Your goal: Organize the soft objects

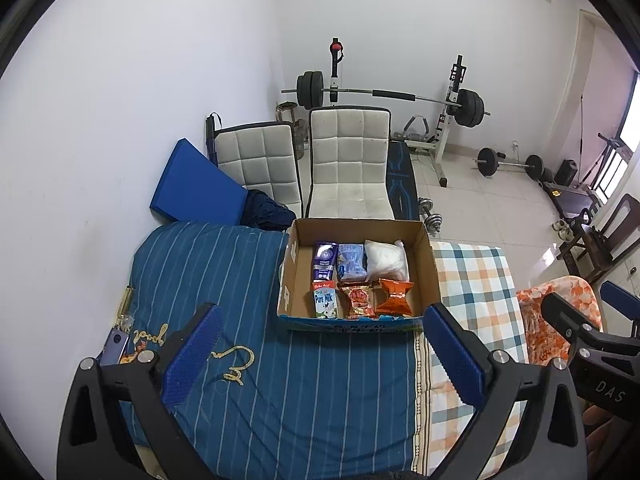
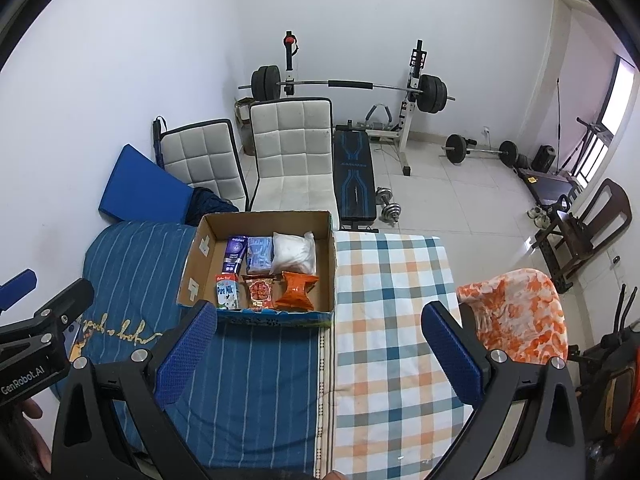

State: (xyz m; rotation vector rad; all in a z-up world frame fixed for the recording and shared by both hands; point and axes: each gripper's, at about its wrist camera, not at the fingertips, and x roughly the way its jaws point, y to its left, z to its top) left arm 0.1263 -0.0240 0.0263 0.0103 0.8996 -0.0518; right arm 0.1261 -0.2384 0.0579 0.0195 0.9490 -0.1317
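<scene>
My left gripper (image 1: 320, 354), lower centre of its frame, jaws spread wide and empty over the blue striped quilt (image 1: 280, 380); my right gripper (image 2: 320, 350), likewise parted and holding nothing, straddles the seam between that quilt and the plaid sheet (image 2: 392, 320). Cardboard box (image 1: 430, 276), centre of both views, rests on the bed's far edge, open side up so items drop in from above; inside, two rows packed side by side toward the right wall: a purple pouch (image 1: 325, 260), a blue packet (image 1: 351, 262) and a white bag (image 1: 386, 260) behind; a Pure Milk carton (image 1: 324, 302), a red snack packet (image 1: 359, 300) and an orange snack packet (image 1: 395, 298) in front; left part of the floor bare. An orange-and-white floral cloth (image 2: 516, 312) lies at the right, outside the box; I judge it possibly still unsorted.
</scene>
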